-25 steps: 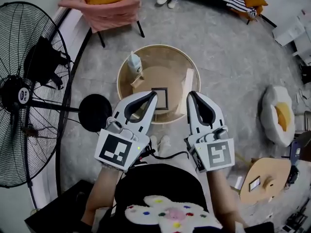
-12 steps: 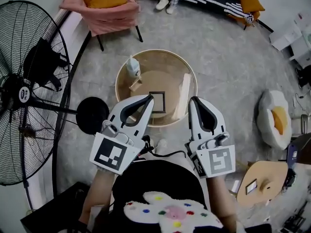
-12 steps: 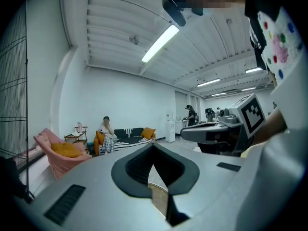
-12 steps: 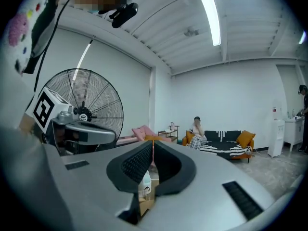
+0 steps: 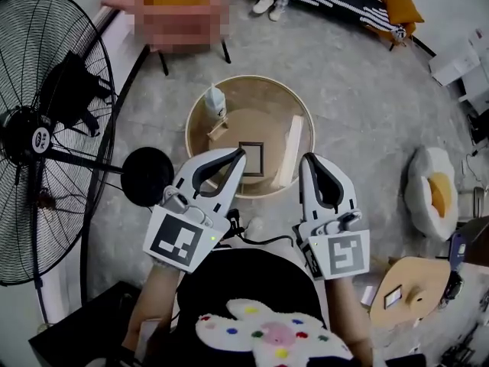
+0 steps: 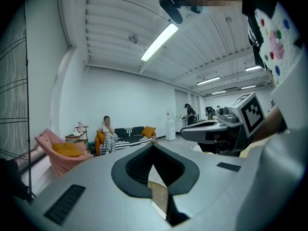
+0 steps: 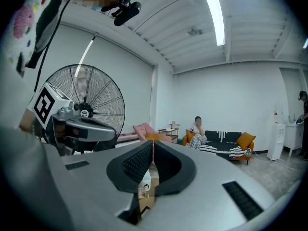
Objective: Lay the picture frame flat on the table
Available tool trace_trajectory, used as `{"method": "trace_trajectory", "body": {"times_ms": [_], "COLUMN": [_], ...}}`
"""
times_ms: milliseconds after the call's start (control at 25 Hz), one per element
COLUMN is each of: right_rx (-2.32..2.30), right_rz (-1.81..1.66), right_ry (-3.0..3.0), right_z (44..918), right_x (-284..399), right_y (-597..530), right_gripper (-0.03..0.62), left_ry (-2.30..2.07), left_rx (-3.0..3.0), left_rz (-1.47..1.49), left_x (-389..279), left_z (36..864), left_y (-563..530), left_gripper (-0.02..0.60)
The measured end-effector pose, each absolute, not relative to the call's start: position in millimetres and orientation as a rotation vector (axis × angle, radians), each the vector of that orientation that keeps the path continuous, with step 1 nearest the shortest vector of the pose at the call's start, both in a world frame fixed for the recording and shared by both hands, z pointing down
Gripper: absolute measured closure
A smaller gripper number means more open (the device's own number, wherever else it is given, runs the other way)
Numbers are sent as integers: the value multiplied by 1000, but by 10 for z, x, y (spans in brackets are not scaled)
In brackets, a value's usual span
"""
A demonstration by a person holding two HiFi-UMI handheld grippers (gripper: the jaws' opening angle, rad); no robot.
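A small dark-rimmed picture frame [image 5: 251,157] sits near the middle of the round wooden table [image 5: 200,147]. I cannot tell from above whether it stands or leans. My left gripper [image 5: 243,153] hovers over the table's near edge just left of the frame, shut and empty. My right gripper [image 5: 305,160] is level with it at the table's near right rim, also shut with nothing held. In the left gripper view the left gripper [image 6: 153,146] has its pads meeting; in the right gripper view the right gripper [image 7: 153,143] looks the same, with a white bottle [image 7: 144,183] in the gap below.
On the table stand a white bottle [image 5: 215,102], a small wooden block [image 5: 218,131] and a pale wooden slat [image 5: 290,151]. A large floor fan [image 5: 46,136] with a round base [image 5: 147,177] fills the left. An egg-shaped cushion [image 5: 435,189] and a small side table [image 5: 412,281] lie right.
Both grippers stay shut by the table's near edge. Only the head view has drifted a little; the frame and the other things on the table have not moved.
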State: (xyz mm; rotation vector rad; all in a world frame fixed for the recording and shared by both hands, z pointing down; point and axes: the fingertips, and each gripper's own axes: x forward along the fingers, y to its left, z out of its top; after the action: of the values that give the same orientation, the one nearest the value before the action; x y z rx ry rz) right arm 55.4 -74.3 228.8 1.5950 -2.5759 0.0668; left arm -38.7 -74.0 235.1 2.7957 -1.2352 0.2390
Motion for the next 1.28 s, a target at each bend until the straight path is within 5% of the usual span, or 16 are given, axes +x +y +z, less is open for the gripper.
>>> {"method": "trace_trajectory", "body": {"times_ms": [1280], "right_rx": [1536], "right_rz": [43], "right_ry": [-2549], "right_z": [2374], "right_x": [554], "right_y": [-666], "right_gripper": [557], "left_ry": [-1257], "left_rx": [2764], "left_rz": [266], "left_x": [-404], "left_z": [2435], "left_y": [-748], "left_gripper": [565]}}
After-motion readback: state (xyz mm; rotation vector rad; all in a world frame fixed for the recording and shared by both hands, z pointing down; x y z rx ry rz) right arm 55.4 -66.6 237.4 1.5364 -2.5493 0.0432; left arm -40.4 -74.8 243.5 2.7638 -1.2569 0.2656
